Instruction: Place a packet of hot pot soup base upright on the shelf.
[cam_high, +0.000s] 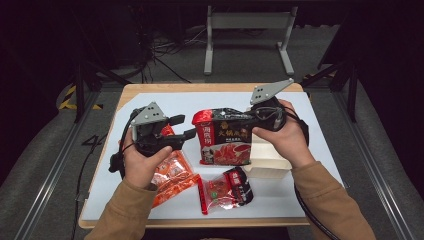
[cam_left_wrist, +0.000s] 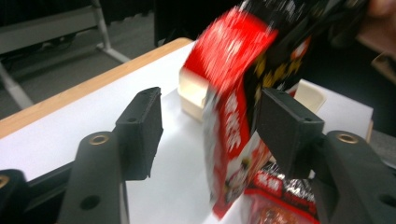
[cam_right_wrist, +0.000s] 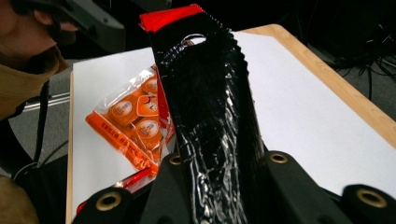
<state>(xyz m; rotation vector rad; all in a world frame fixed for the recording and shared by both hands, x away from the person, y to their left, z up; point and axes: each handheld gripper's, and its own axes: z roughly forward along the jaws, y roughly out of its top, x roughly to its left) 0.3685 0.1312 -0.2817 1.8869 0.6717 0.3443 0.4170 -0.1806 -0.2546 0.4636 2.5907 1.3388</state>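
A large red and black snack packet stands on edge at the middle of the white mat. My right gripper is shut on its top right corner. In the right gripper view the packet's glossy black back rises from between the closed jaws of my right gripper. My left gripper stands open at the packet's left edge. In the left gripper view the blurred packet hangs between the jaws of my left gripper, near the right pad and well clear of the left pad.
An orange packet lies by the left hand, also seen in the right gripper view as the orange packet. A small red packet lies near the front edge. A cream cardboard box sits under the right hand. The mat covers a wooden table.
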